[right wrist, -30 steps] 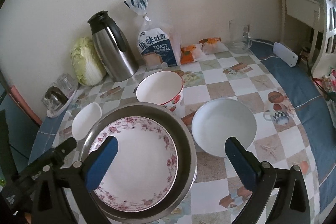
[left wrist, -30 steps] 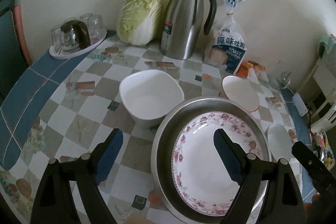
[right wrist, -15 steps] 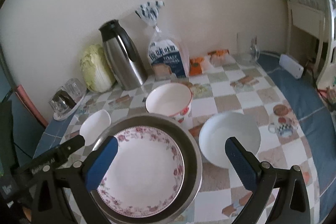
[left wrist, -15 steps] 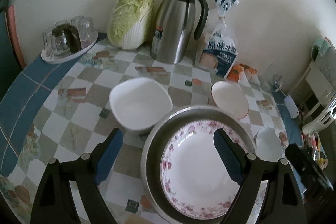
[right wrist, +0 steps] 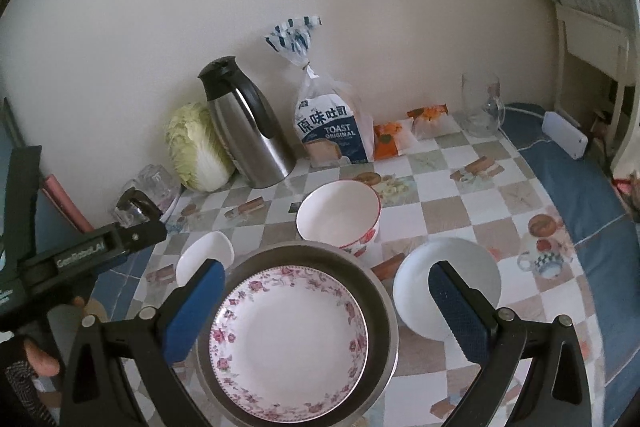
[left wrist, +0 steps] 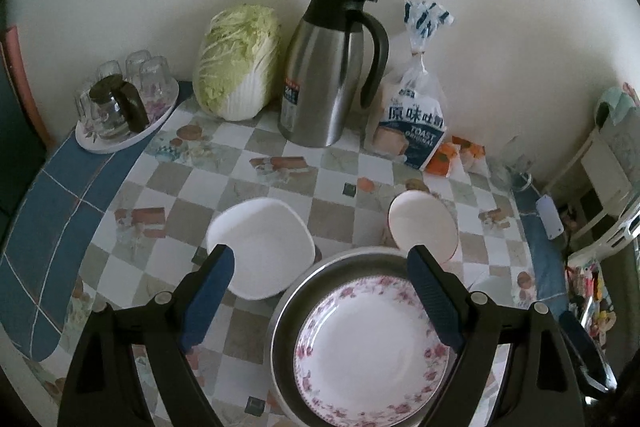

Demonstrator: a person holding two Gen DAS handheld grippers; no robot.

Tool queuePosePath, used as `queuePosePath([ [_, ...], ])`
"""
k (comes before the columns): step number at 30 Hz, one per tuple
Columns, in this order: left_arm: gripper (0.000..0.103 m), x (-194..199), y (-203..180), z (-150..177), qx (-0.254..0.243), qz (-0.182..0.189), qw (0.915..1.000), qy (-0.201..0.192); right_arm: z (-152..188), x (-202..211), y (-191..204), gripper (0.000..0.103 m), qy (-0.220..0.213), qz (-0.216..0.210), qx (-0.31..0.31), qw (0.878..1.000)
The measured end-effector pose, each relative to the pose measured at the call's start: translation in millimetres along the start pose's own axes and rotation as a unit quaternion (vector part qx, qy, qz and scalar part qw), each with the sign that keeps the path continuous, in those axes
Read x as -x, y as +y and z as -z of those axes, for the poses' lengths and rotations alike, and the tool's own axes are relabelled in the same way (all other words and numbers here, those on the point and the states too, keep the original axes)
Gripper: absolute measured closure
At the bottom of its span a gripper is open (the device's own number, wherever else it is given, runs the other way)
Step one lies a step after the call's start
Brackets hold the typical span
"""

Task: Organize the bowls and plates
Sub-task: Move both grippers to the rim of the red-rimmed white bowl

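A floral-rimmed plate [left wrist: 368, 347] [right wrist: 288, 335] lies inside a steel basin [left wrist: 286, 303] [right wrist: 384, 303] on the checked table. Left of the basin sits a white squarish bowl [left wrist: 260, 247] [right wrist: 206, 255]. Behind it stands a red-rimmed bowl [left wrist: 422, 227] [right wrist: 338, 215], and to its right lies a white shallow dish [right wrist: 448, 279] [left wrist: 490, 283]. My left gripper [left wrist: 320, 251] hangs open above the basin's left rim and holds nothing. My right gripper [right wrist: 327, 267] is open over the basin, also holding nothing. One of the left gripper's fingers [right wrist: 132, 235] shows at the left of the right wrist view.
Along the wall stand a tray of glasses [left wrist: 120, 107], a cabbage [left wrist: 236, 63], a steel thermos jug [left wrist: 328, 71], a toast bag [left wrist: 416, 123], orange snack packs [right wrist: 390, 141] and a glass mug [right wrist: 480, 107]. A white chair [right wrist: 592, 39] stands at the right.
Both grippers have risen and drawn back, so the dishes look smaller and lower in both views. Nothing on the table has moved, and both stay open.
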State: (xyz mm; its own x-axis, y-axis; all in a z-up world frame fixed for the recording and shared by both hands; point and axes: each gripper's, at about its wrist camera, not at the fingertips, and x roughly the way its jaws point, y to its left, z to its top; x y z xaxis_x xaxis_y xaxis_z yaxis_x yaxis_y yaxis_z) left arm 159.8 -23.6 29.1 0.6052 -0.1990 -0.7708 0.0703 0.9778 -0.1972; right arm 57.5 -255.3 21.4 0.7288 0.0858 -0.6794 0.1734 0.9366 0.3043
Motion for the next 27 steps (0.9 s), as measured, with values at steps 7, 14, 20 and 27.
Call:
queuePosePath([
  [7,0.014,12.2,-10.8,-29.0,-0.008,0.003,1.0000,0.000,-42.6,29.6,6.7,0.000,0.013,0.015,0.012,1.000],
  [14,0.014,9.6,-22.0,-53.0,-0.020,-0.003,0.9998,0.004,-85.4,39.7,14.9,0.000,0.022,0.029,0.032,0.999],
  [20,0.014,-7.3,-26.9,-72.1,-0.029,-0.002,0.9995,0.008,-112.6,17.0,13.4,0.003,0.037,0.049,0.037,0.997],
  [27,0.014,-52.4,-33.8,-83.5,-0.024,0.005,0.9988,0.043,-122.6,-40.6,7.9,0.015,0.085,0.074,0.040,0.993],
])
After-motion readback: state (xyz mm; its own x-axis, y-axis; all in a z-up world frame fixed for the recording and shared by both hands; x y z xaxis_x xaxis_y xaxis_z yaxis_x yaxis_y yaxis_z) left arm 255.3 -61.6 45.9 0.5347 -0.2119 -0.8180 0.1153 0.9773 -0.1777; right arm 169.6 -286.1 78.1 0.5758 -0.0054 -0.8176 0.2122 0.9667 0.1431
